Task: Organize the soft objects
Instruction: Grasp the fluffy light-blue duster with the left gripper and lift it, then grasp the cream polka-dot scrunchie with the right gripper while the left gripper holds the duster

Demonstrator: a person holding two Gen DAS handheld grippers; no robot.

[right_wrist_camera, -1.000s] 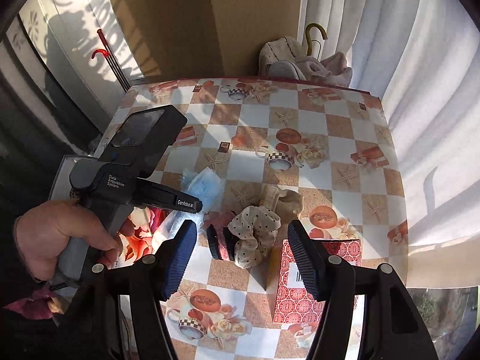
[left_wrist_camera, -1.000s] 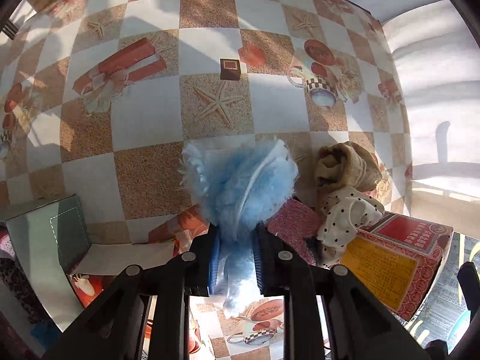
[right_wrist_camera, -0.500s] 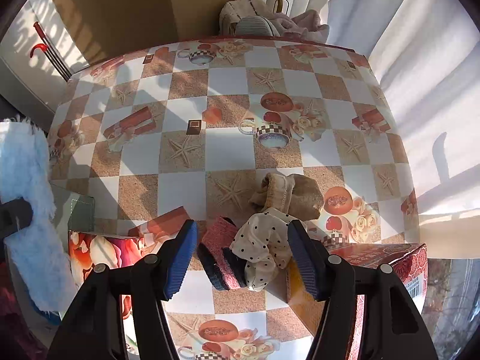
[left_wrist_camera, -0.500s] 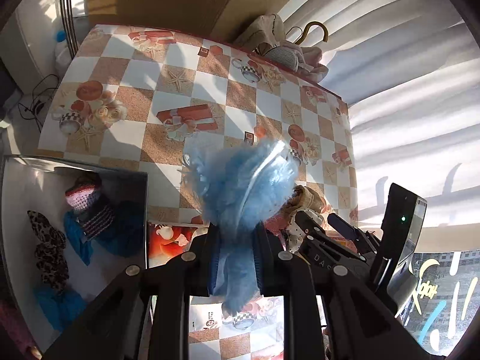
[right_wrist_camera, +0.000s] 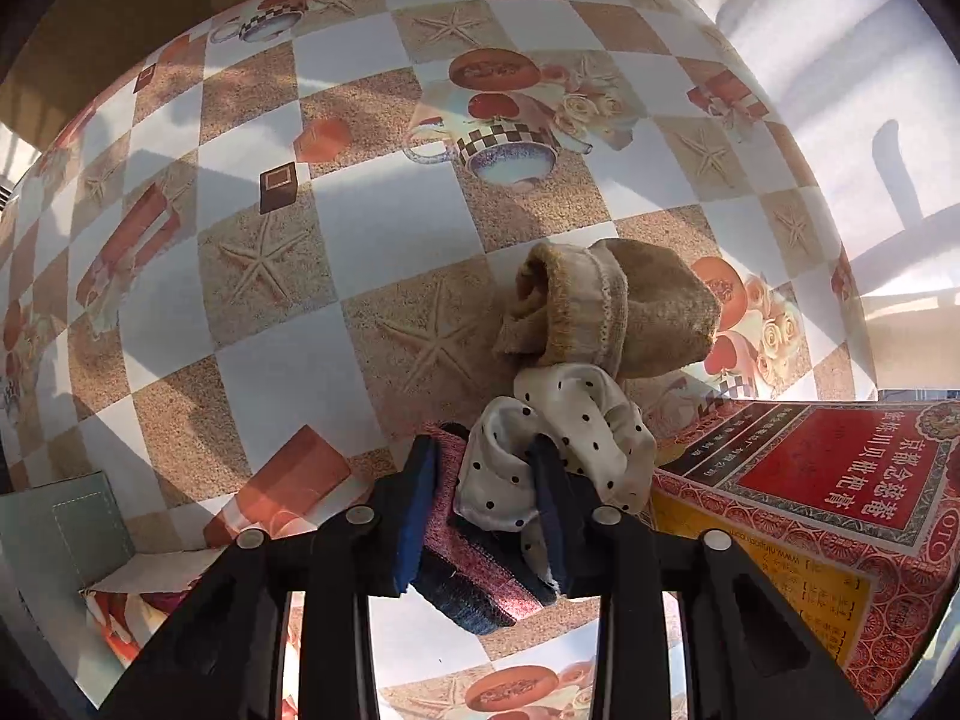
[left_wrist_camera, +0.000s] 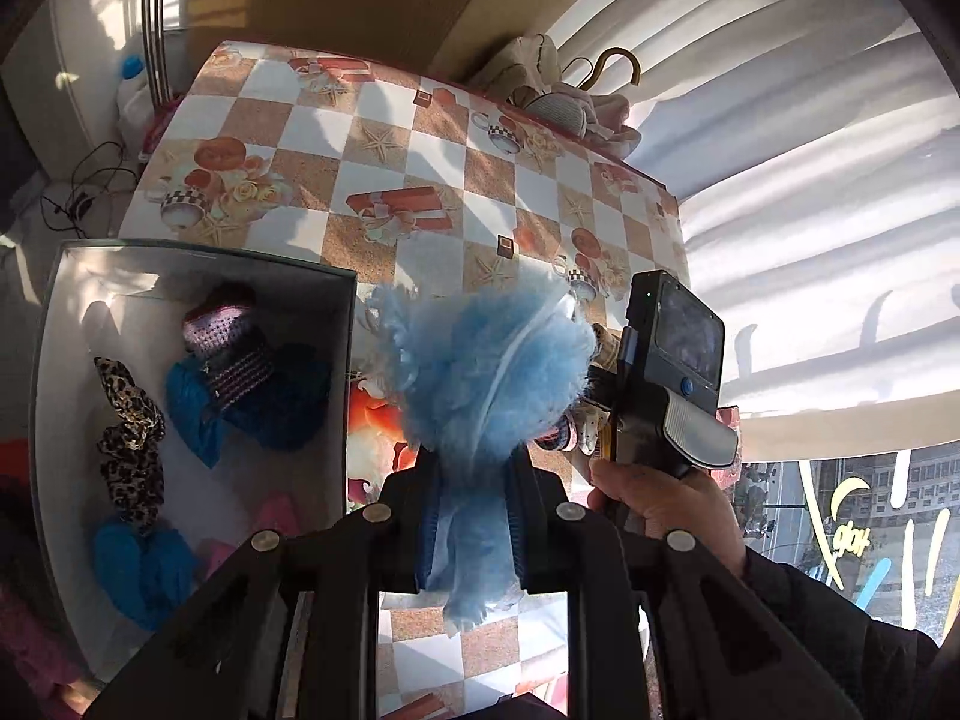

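The left gripper [left_wrist_camera: 471, 525] clamps a fluffy blue piece [left_wrist_camera: 486, 372], while the right gripper [right_wrist_camera: 486, 504], jaws just closing, pinches the pink knit item [right_wrist_camera: 474, 552] and polka-dot scrunchie [right_wrist_camera: 558, 438].

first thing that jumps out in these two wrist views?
The fluffy blue puff, clamped in the left gripper and held over the checkered table beside the open box of sorted soft items. Next, the right gripper, whose jaws have just been closing on the polka-dot scrunchie and pink knit piece.

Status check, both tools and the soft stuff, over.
Left tool shut on blue puff, beside open box. Right tool just closed on dotted scrunchie and pink knit piece. Tan sock touching them.
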